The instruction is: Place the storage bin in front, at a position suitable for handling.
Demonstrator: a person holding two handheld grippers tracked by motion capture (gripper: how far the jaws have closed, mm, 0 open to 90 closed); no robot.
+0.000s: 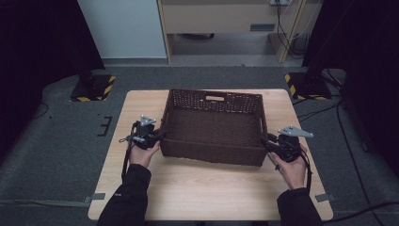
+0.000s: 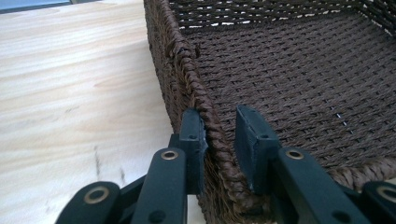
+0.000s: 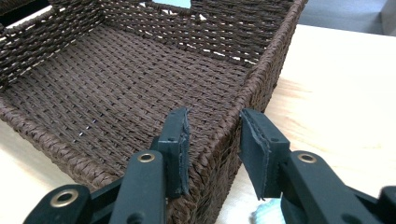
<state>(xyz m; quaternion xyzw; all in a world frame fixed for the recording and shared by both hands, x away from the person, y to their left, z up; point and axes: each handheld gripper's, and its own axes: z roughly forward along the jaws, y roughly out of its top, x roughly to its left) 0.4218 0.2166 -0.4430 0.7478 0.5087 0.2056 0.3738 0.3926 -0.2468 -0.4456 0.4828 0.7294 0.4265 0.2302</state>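
A dark brown woven basket [image 1: 212, 128] sits in the middle of the high view on a light wooden counter [image 1: 197, 188], its long sides running left to right, with a cut-out handle [image 1: 215, 98] in the far wall. The basket is empty.

The left claw [image 1: 159, 136] is at the basket's left end, near the front corner, held in the person's left hand [image 1: 143, 151]. In the left gripper view, the left claw [image 2: 219, 135] straddles the braided rim [image 2: 205, 112] of the side wall: the outer pad lies against the outside of the rim, while a small gap shows between the inner pad and the weave. The jaws are nearly closed on the wall, though a firm pinch cannot be confirmed.

The right claw [image 1: 266, 143] is at the basket's right end, near the front corner, in the right hand [image 1: 292, 167]. In the right gripper view, the right claw [image 3: 214, 135] also straddles the side wall [image 3: 243, 100]; the inner pad sits close to the inside of the rim, and the outer pad stands clearly apart from the weave, so this claw is open around the wall.
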